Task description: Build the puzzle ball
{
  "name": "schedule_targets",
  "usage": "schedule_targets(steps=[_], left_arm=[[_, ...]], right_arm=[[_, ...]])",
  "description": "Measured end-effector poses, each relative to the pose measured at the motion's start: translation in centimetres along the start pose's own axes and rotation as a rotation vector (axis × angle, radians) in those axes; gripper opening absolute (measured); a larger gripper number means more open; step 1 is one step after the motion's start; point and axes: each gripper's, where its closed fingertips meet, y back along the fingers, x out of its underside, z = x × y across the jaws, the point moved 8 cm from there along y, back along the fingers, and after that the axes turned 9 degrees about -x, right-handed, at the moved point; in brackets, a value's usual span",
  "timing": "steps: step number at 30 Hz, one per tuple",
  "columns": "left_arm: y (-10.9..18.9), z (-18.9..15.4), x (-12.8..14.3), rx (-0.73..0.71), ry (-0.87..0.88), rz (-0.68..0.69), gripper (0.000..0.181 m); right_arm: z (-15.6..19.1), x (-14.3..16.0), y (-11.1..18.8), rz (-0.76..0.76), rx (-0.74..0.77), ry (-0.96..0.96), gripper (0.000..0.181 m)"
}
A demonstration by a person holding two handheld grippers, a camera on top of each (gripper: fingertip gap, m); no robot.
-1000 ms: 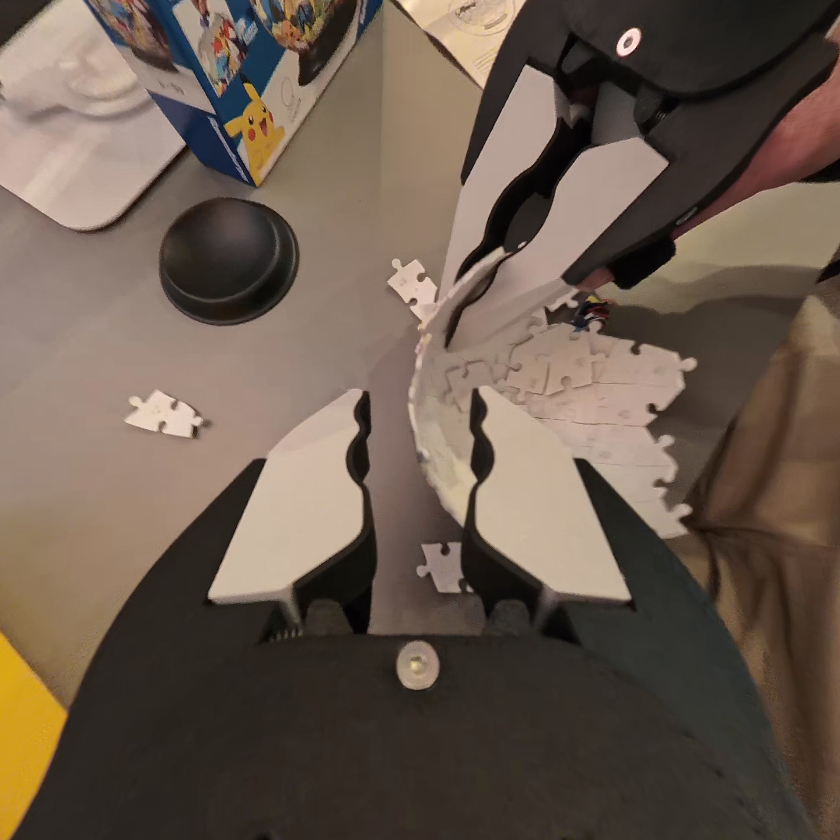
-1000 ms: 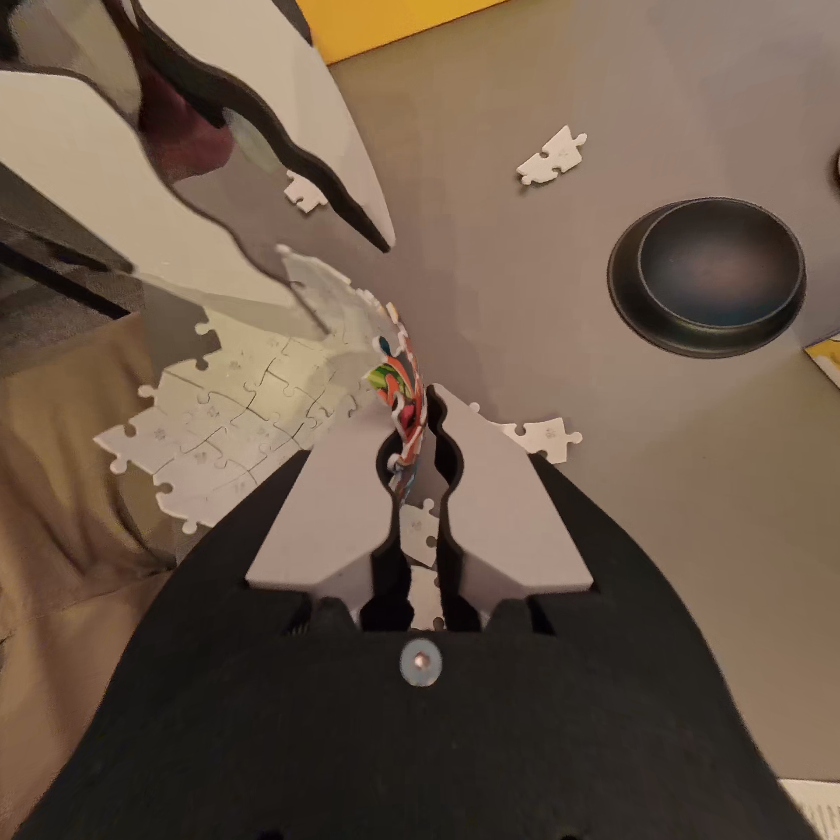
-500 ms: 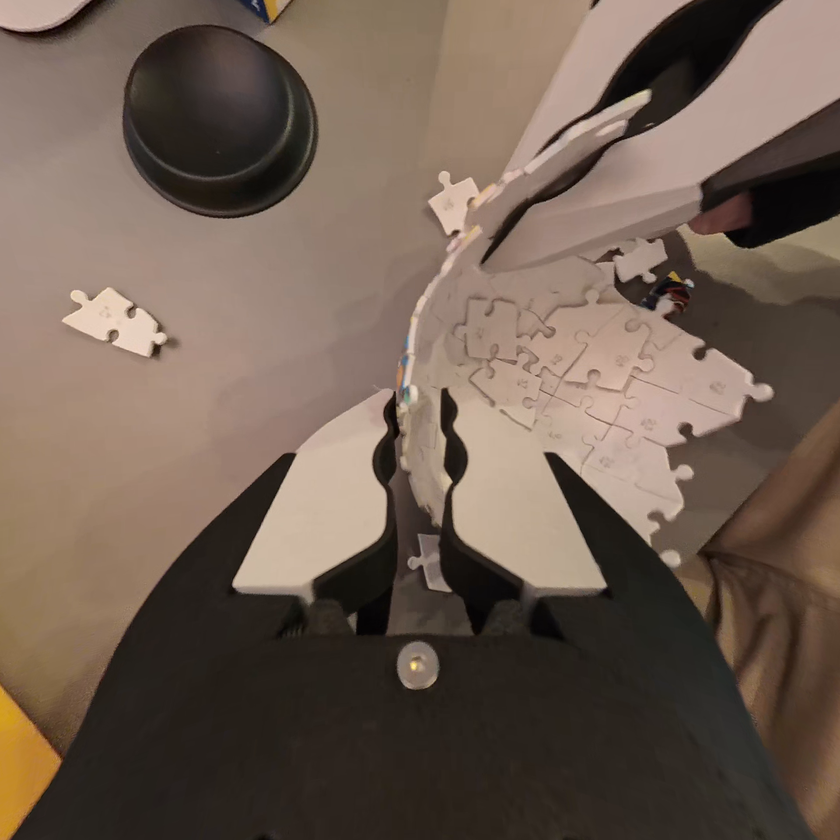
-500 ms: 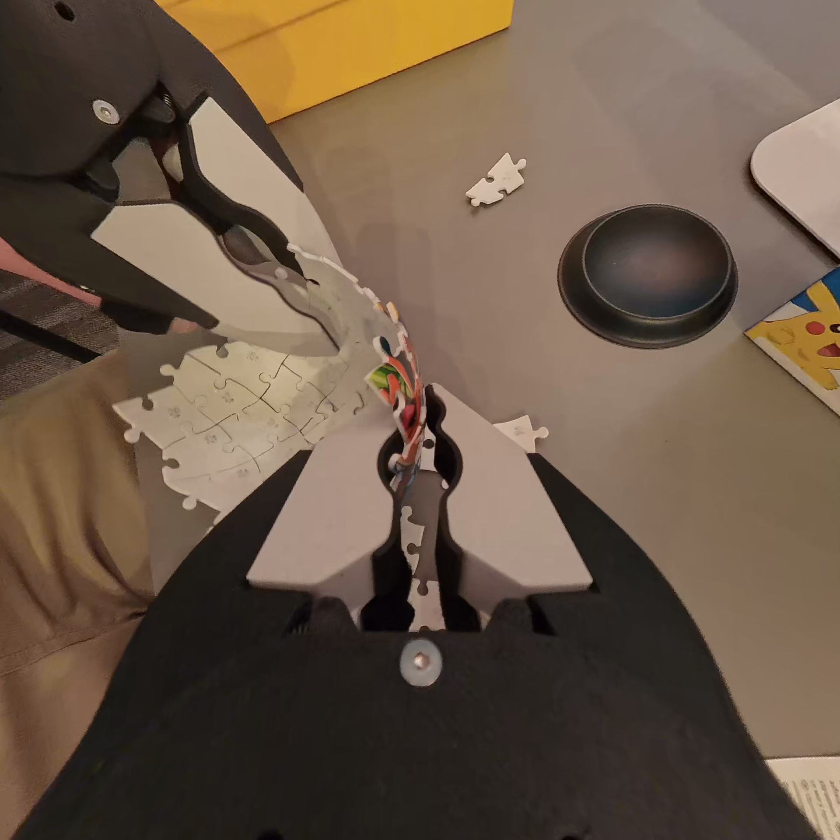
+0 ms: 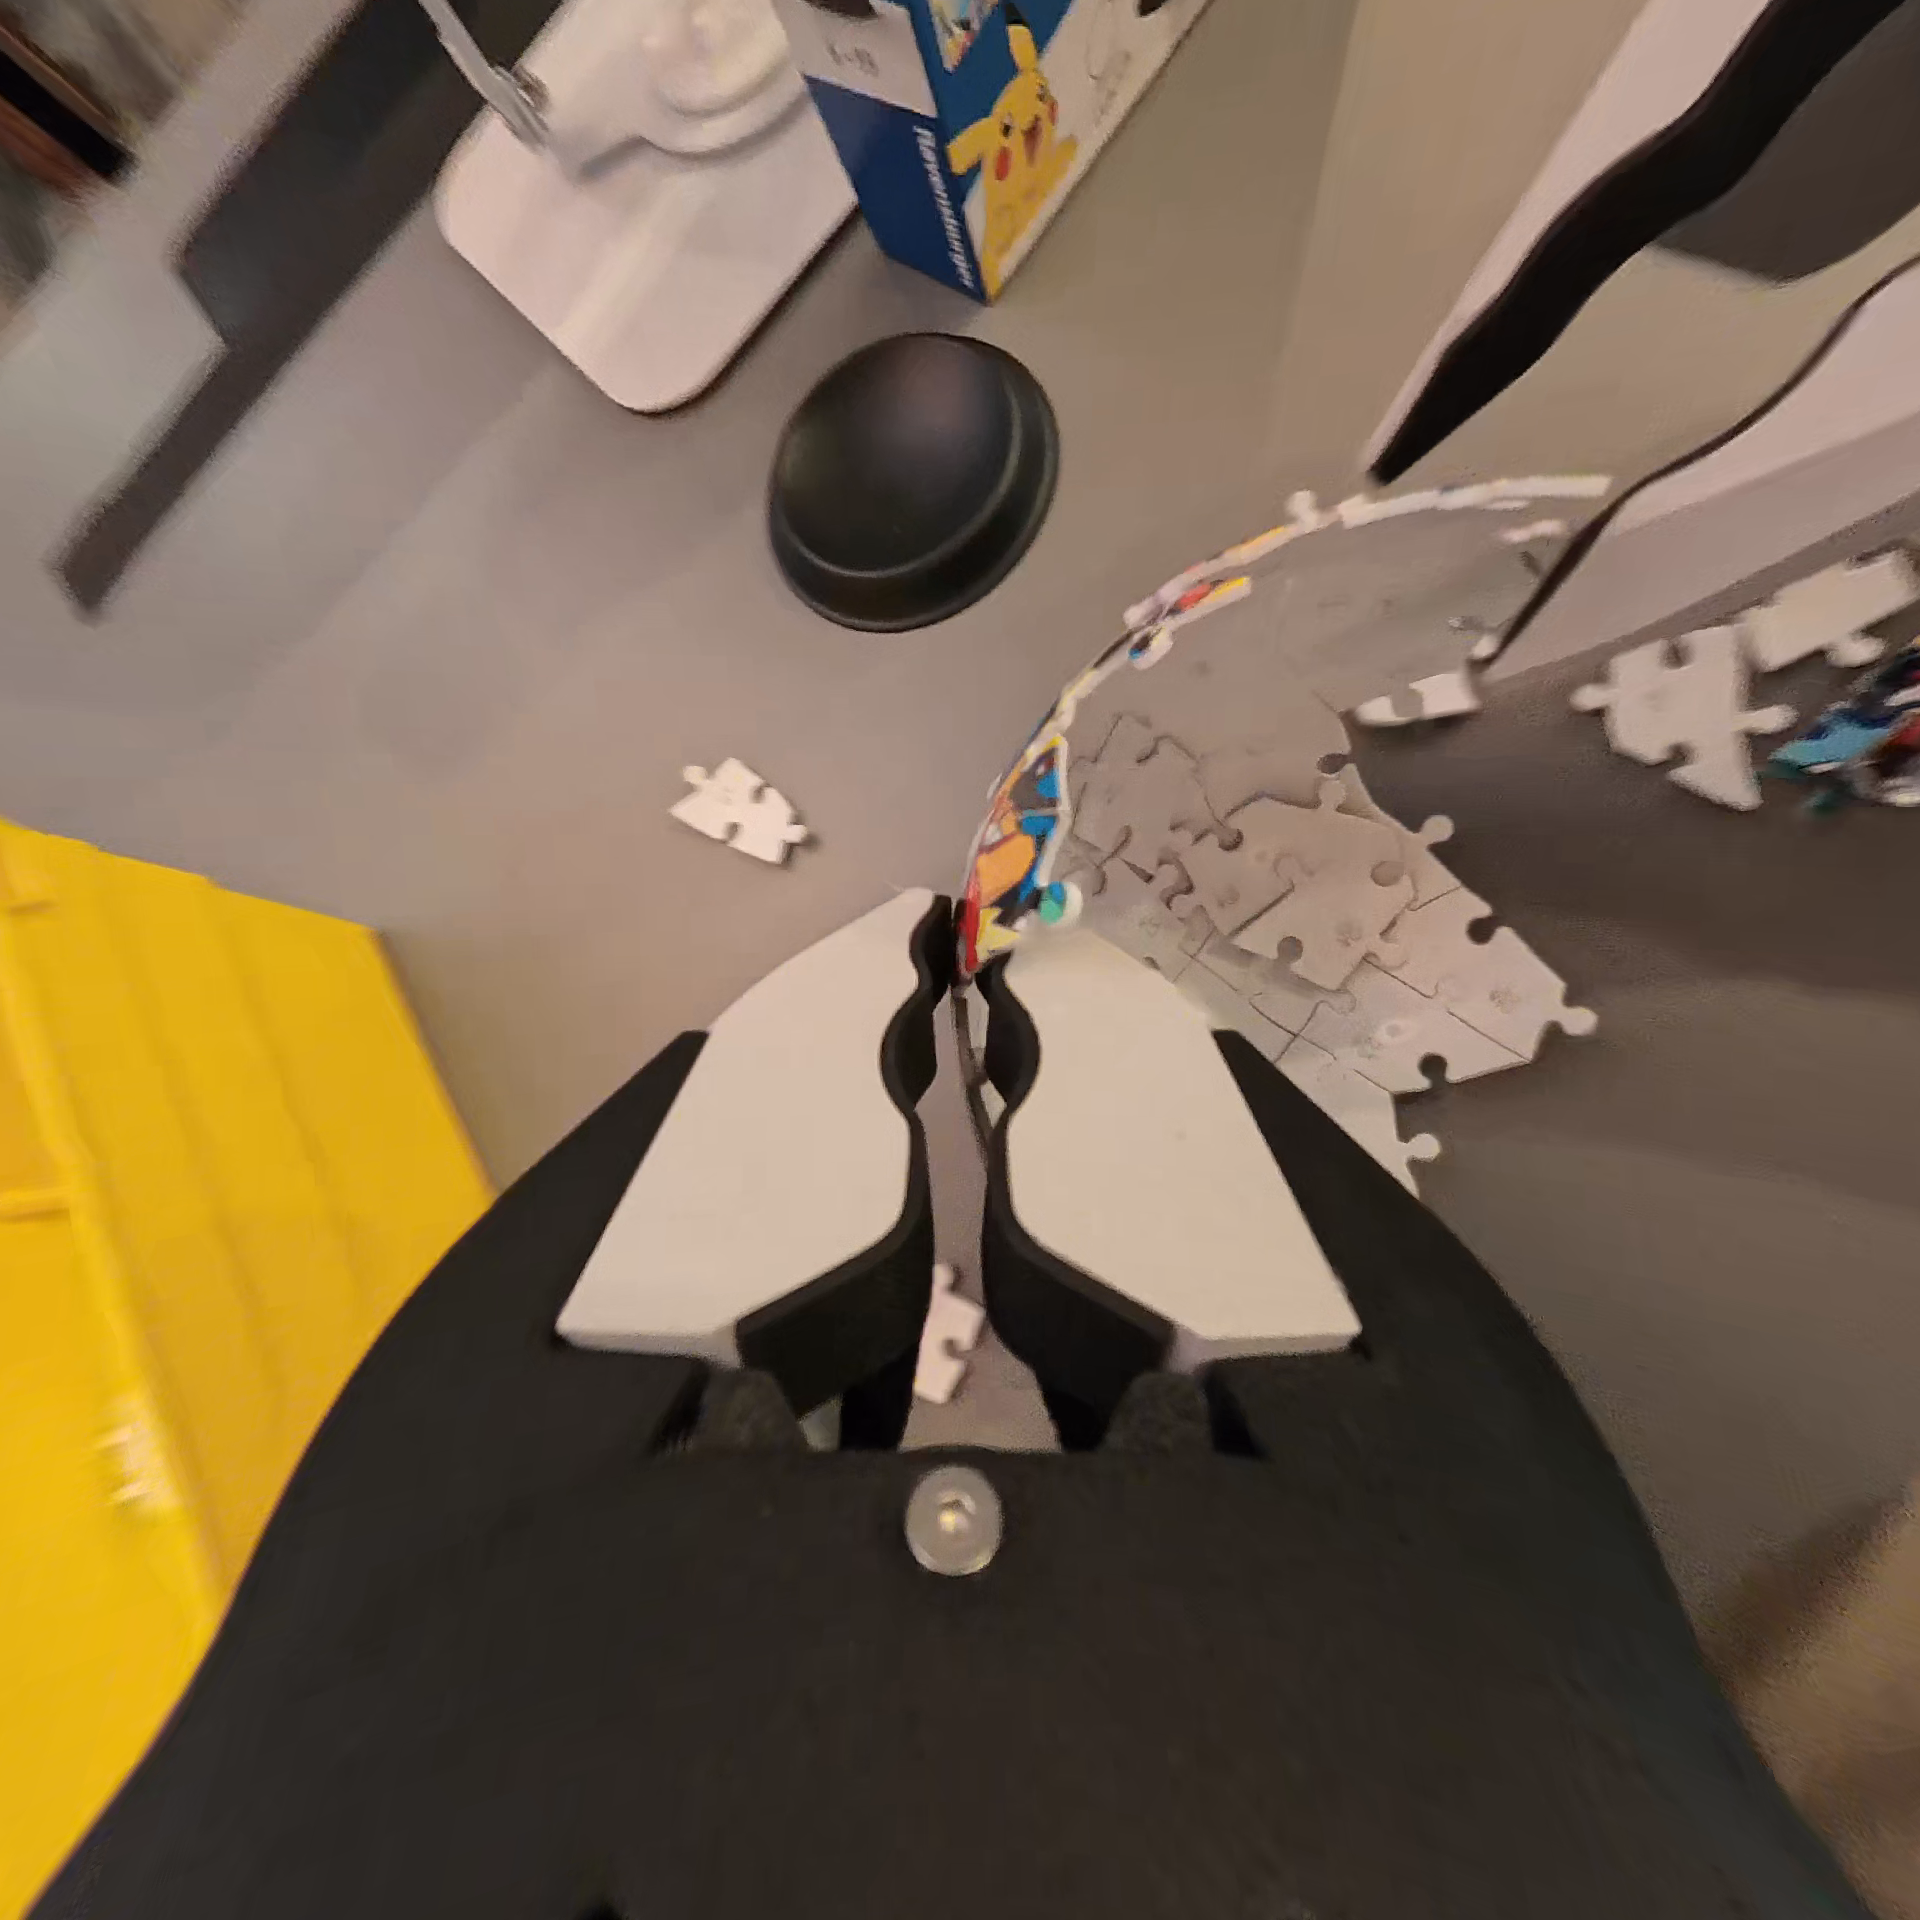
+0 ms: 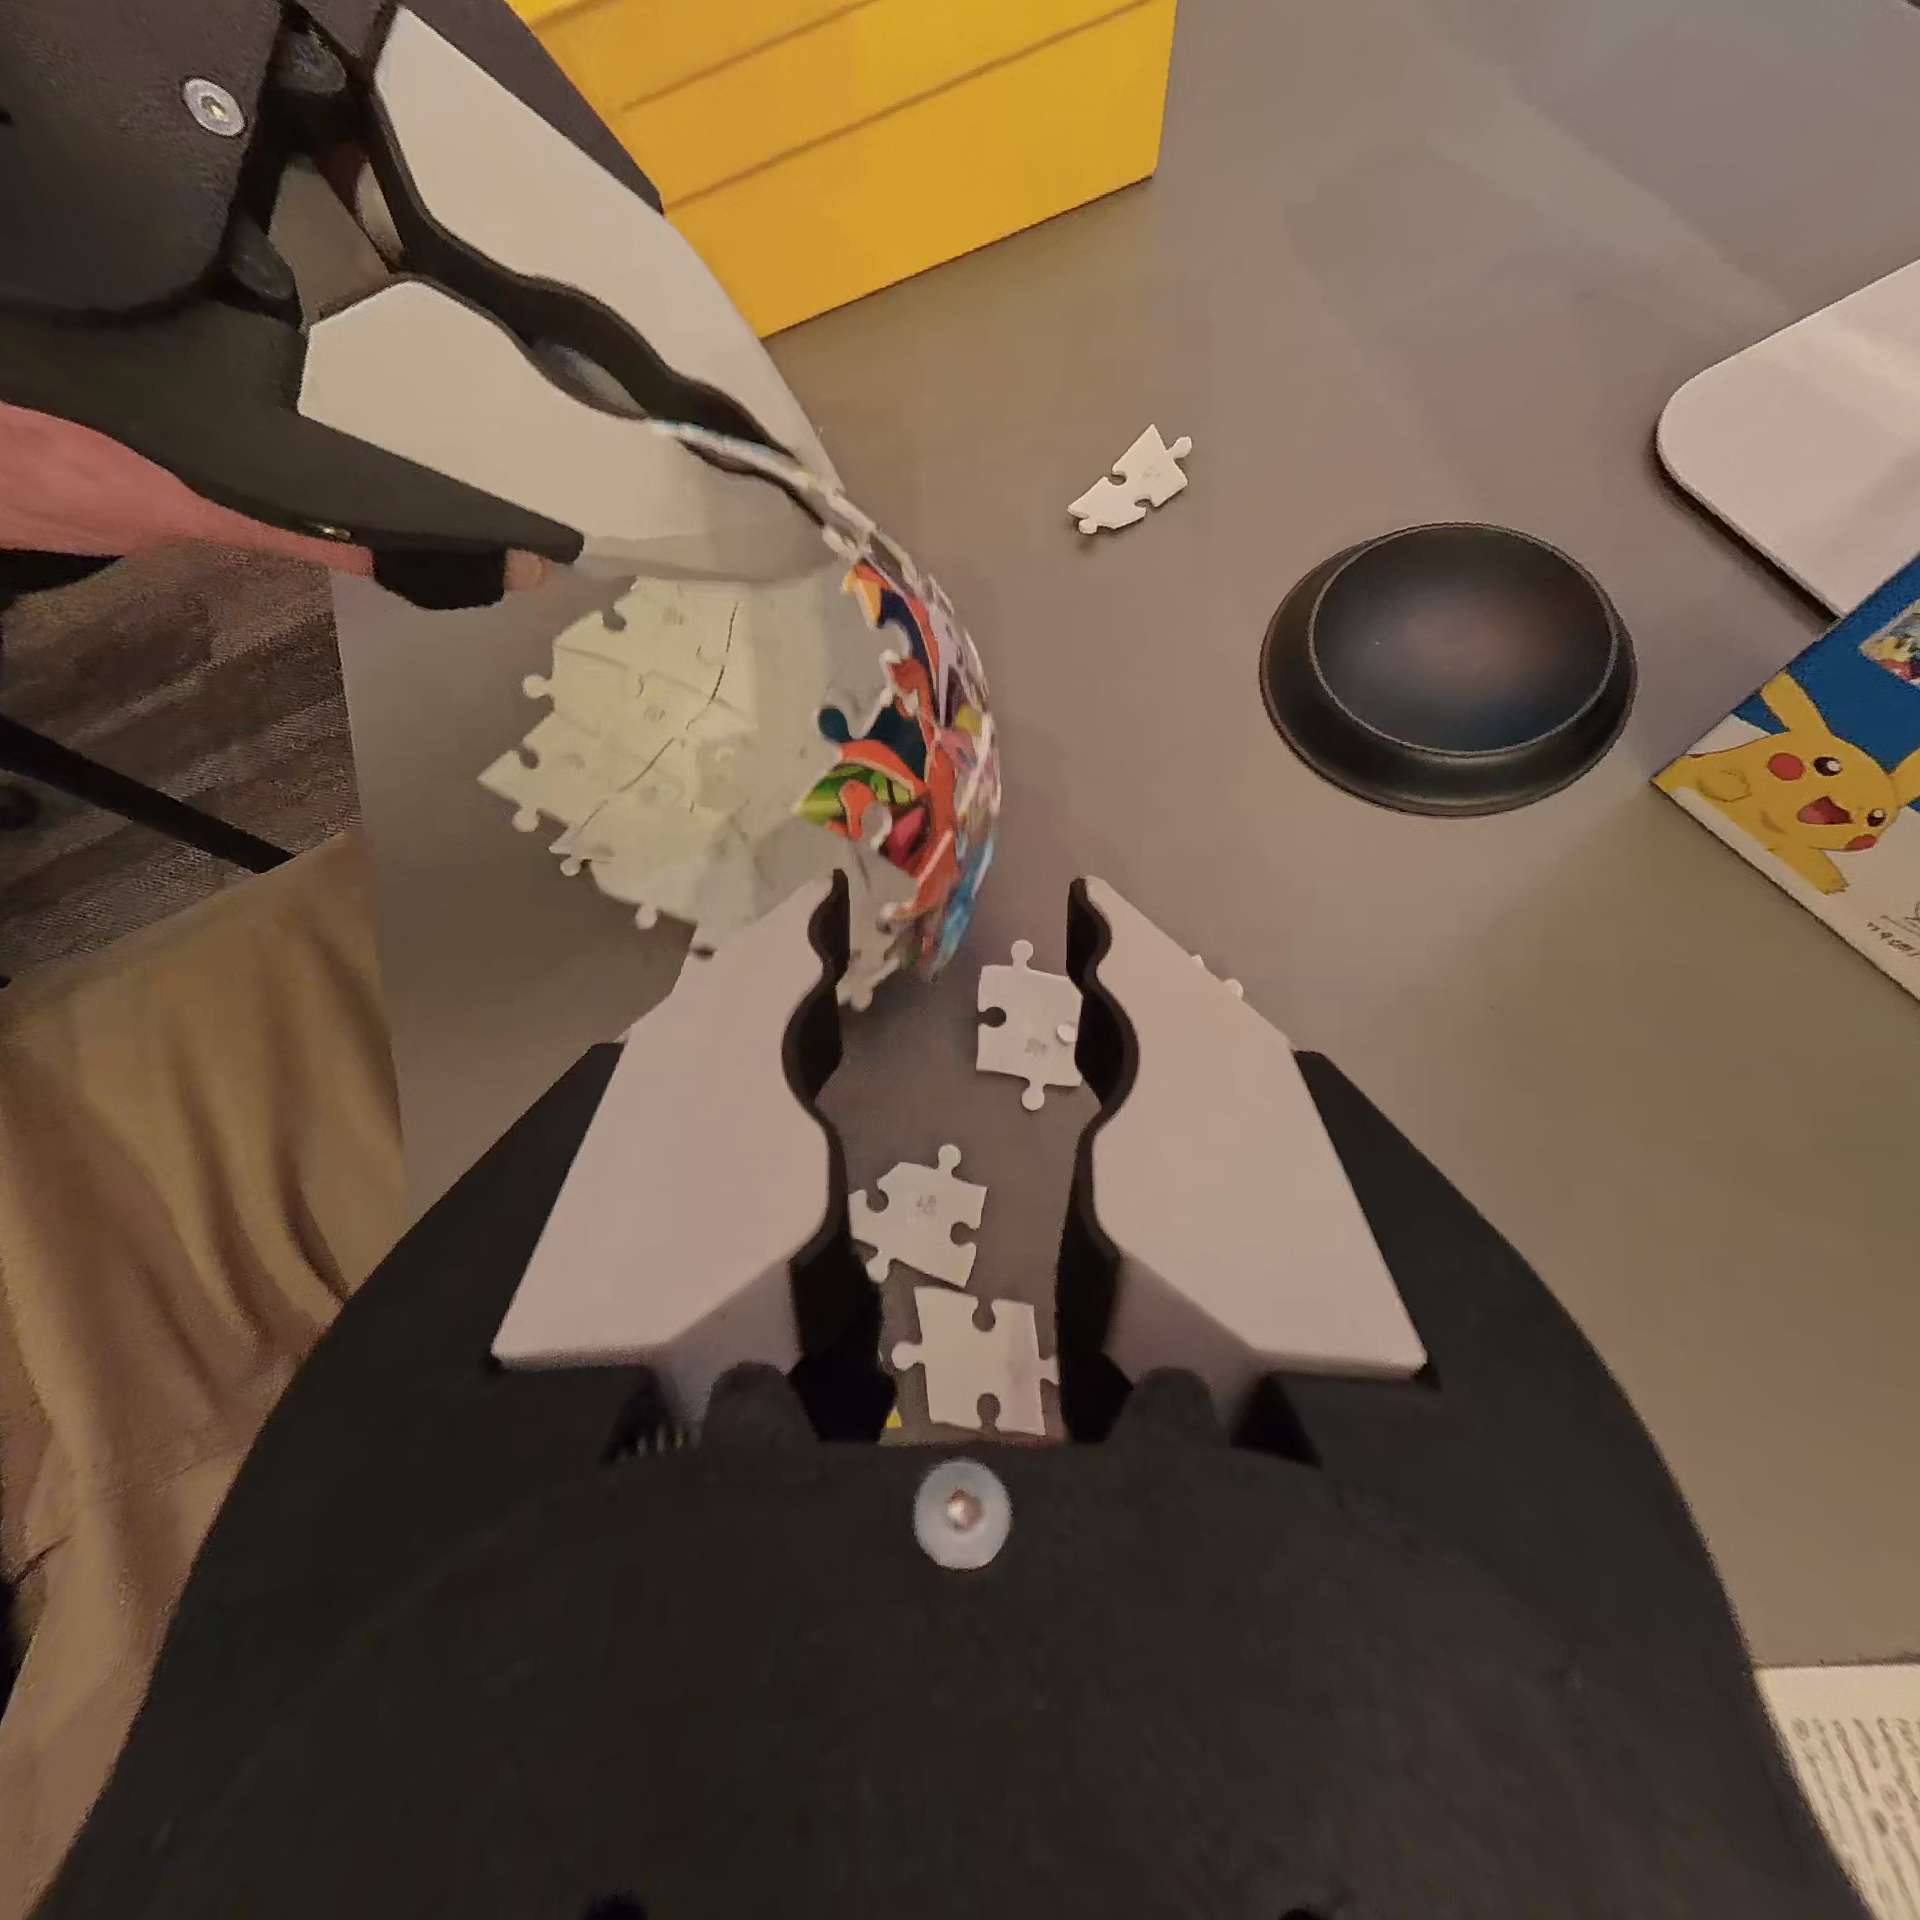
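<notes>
The partly built puzzle ball is a curved shell, white inside and colourful outside. My left gripper is shut on its coloured rim and holds it above the grey table. In the right wrist view the left gripper clamps the shell's upper edge. My right gripper is open. The shell's lower edge hangs between its fingers, close to the left one, and is not pressed. The right gripper's fingers show spread at the upper right of the left wrist view.
A black round stand sits on the table. Loose white pieces lie about. A yellow box, a blue puzzle box and a white base stand around. The left gripper's tips are roughly 9 cm from the right gripper's. From either gripper's tips it is about 30 cm to the white base.
My left gripper closed on the shell's rim. My right gripper, shut on the shell's edge before, has let go and opened. The shell now hangs from the left gripper.
</notes>
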Motion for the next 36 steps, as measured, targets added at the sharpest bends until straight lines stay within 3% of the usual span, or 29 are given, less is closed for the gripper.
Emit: schedule_targets(steps=[10,17,25,28,33,36], left_arm=[[0.9,0.3,-1.3,-0.274,-0.265,-0.066,0.003],[1.7,0.8,-2.5,-0.411,-0.388,-0.151,0.003],[1.7,1.0,-3.4,-0.452,-0.460,-0.224,0.003],[2.2,1.0,-3.8,-0.548,-0.489,-0.319,0.003],[2.3,0.7,-3.7,-0.568,-0.524,-0.405,0.003],[1.7,1.0,-3.1,-0.534,-0.497,-0.347,0.003]], right_arm=[[-1.7,0.6,2.5,-0.012,0.040,-0.023,0.040],[-2.0,1.5,2.1,0.050,0.062,0.003,0.039],[-2.4,1.9,1.9,0.081,0.095,0.025,0.039],[-2.4,1.8,2.1,0.083,0.109,0.045,0.038],[-2.4,2.0,1.8,0.115,0.129,0.089,0.039],[-2.2,2.1,1.7,0.145,0.138,0.125,0.038]])
